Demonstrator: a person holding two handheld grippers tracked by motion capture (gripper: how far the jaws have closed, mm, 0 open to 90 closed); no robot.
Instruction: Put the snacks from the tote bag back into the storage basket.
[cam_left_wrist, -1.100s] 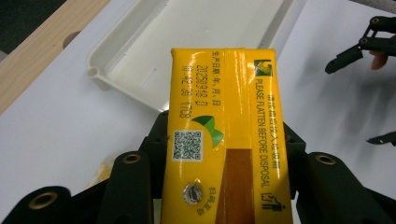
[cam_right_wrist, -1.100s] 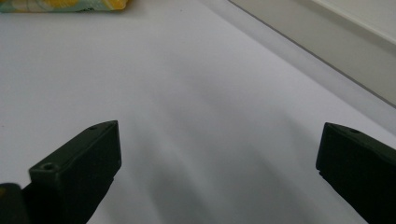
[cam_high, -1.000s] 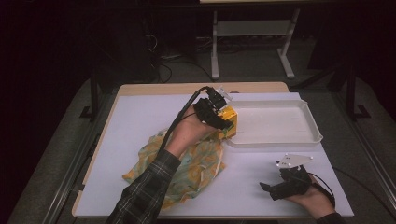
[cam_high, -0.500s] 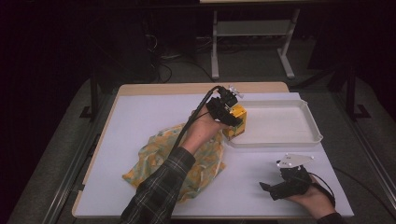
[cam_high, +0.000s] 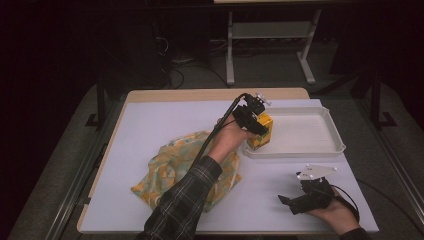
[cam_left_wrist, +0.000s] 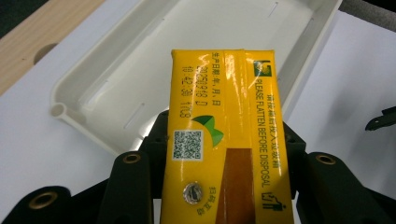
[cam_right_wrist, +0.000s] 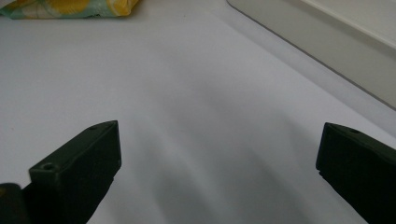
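Observation:
A yellow drink carton (cam_high: 262, 134) (cam_left_wrist: 224, 135) is clamped between the jaws of my left gripper (cam_high: 252, 120), over the left end of the white tray (cam_high: 300, 132) (cam_left_wrist: 140, 70). In the left gripper view the carton's printed side with a QR code faces up, and the black jaws press on both its sides. My right gripper (cam_high: 295, 200) (cam_right_wrist: 219, 163) rests near the table's front right, its jaws wide apart with nothing but bare white tabletop between them.
A yellow and green patterned cloth (cam_high: 185, 167) (cam_right_wrist: 70, 7) lies crumpled in the middle of the white tabletop (cam_high: 150, 130). The person's plaid sleeve (cam_high: 185, 205) crosses over it. A metal stand (cam_high: 270, 35) is on the floor behind the table.
My left gripper has carried the carton to the right and slightly down, from beside the cloth to over the tray's left end. The right gripper has stayed put.

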